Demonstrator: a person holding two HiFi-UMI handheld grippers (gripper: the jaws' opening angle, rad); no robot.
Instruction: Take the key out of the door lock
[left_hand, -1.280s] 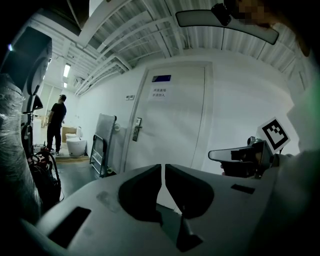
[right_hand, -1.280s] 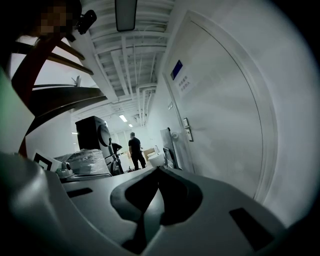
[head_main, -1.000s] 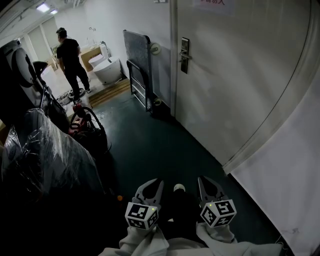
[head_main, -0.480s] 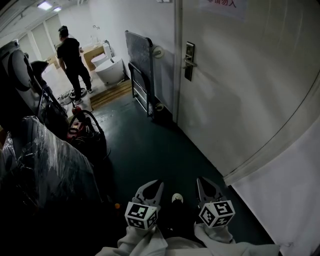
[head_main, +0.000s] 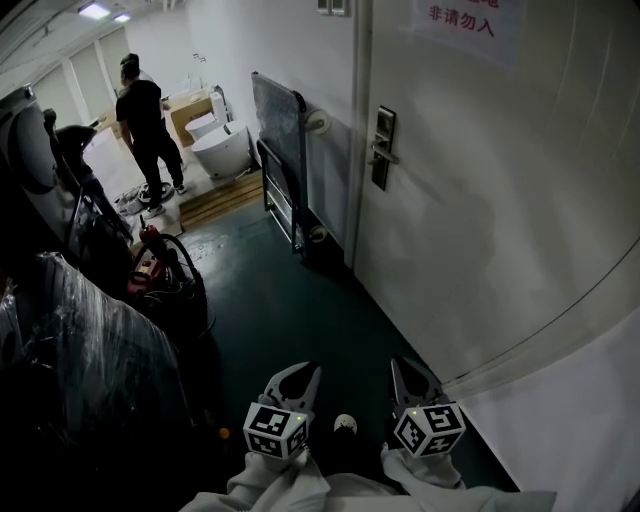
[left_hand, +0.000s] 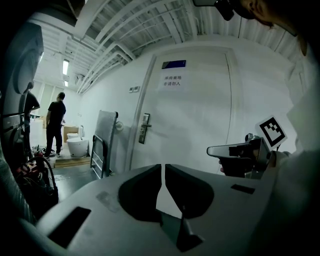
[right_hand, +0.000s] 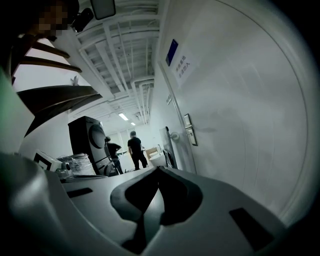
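The white door (head_main: 470, 200) stands shut ahead on the right, with a metal lock plate and lever handle (head_main: 381, 148) on its left edge. The plate also shows in the left gripper view (left_hand: 145, 128) and the right gripper view (right_hand: 190, 130). No key is discernible at this distance. Both grippers hang low near my body, far from the lock. My left gripper (head_main: 300, 374) (left_hand: 163, 166) is shut with its jaw tips together and nothing between them. Beside it, my right gripper (head_main: 408, 368) (right_hand: 158, 169) is also shut and empty.
A folded platform trolley (head_main: 281, 140) leans on the wall just left of the door. A person in black (head_main: 145, 120) stands at the far end by a white toilet bowl (head_main: 222, 146). Plastic-wrapped goods (head_main: 90, 360) and a red machine (head_main: 150, 262) line the left of the dark floor (head_main: 300, 300).
The view has moved closer to the door, so the lock plate sits lower and more to the right. Both grippers stay low, shut and side by side.
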